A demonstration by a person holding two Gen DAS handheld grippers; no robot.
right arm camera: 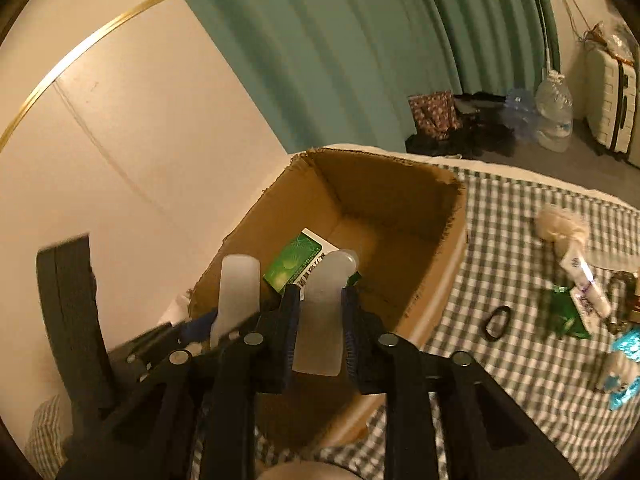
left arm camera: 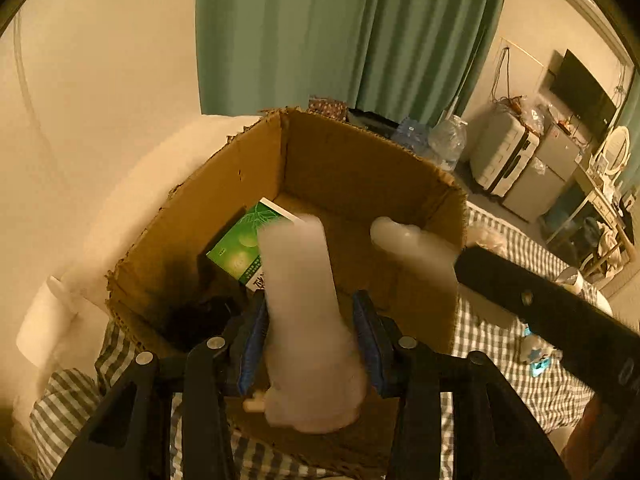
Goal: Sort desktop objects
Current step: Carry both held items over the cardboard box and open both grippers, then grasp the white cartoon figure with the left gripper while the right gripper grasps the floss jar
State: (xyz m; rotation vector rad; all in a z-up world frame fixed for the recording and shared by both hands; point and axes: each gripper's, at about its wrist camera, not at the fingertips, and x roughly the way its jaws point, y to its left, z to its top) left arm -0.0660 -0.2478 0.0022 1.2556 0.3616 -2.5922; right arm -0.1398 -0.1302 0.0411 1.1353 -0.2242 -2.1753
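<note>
Left gripper (left arm camera: 310,312): blue pads flank blurred translucent white bottle (left arm camera: 308,300); contact unclear, grip cannot be told.
Right gripper (right arm camera: 320,320): clamps translucent white tube (right arm camera: 322,320).
Open brown cardboard box (left arm camera: 360,160): green-and-white carton (left arm camera: 244,246), partly hidden.

The pale tube (left arm camera: 308,312) between the left gripper (left arm camera: 308,316) pads is smeared with motion blur, its lower end a shapeless blob, and it covers one corner of the green box (left arm camera: 244,244), whose print can't be read. The second tube (right arm camera: 320,320) in the right gripper (right arm camera: 320,324) hides that box's other corner. Over by the bed's right edge, the small packets (right arm camera: 580,300) blur together, labels unreadable, and the turquoise piece (right arm camera: 626,364) is cut off by the frame. The carton (left arm camera: 360,168) has its near wall lost behind both tools.
</note>
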